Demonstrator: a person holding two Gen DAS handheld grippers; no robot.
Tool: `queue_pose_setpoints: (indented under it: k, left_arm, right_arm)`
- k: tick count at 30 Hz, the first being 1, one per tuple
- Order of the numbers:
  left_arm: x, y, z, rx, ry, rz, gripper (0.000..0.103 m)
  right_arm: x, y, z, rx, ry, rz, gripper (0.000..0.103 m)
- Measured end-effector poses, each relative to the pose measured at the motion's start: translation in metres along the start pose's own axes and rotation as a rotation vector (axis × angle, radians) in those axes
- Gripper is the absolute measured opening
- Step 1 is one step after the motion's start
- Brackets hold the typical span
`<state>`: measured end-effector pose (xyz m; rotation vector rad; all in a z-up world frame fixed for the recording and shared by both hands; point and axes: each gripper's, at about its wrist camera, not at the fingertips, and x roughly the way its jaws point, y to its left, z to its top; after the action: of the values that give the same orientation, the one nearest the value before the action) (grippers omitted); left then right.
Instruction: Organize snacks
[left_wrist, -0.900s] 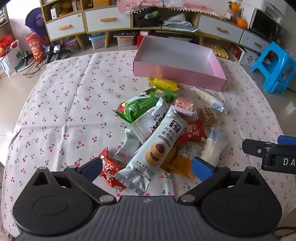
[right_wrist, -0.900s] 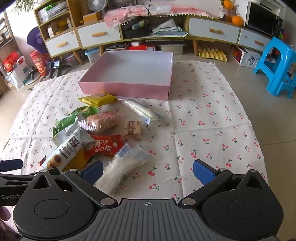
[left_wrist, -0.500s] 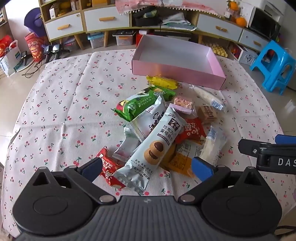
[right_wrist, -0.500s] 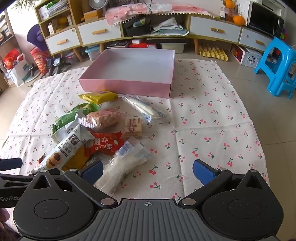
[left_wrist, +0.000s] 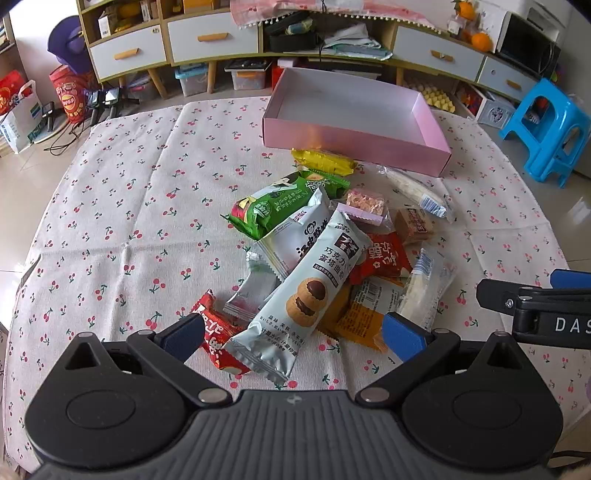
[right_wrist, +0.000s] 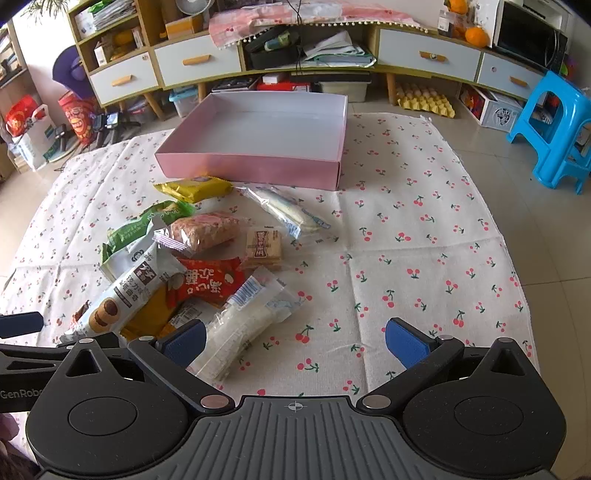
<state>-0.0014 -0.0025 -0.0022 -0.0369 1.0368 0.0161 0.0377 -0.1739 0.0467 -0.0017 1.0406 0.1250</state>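
Your left gripper and right gripper both gape empty over the near heap of foil snack packets, the shallow pink cardboard box beyond.

Cloth: woven cotton-like fabric, matt, faintly creased, printed with small cherries; pink box: matt card or paper, smooth white inside. Snack wrappers are glossy plastic film: cookie pack pale and satiny, green pack shiny, clear sleeve transparent and crinkled. Left gripper and right gripper: matt black plastic bodies, ribbed grey base, blue rubbery-looking pads, small bright metal pins.
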Motion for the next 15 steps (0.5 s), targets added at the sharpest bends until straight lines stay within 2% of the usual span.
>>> queue_pose_setpoints:
  k: [15]
  left_arm:
    - [0.0017,0.0008,-0.0016,0.001,0.004,0.002,0.103]
  right_arm:
    - [0.0004,0.0009,-0.0002,-0.004,0.003,0.0,0.103]
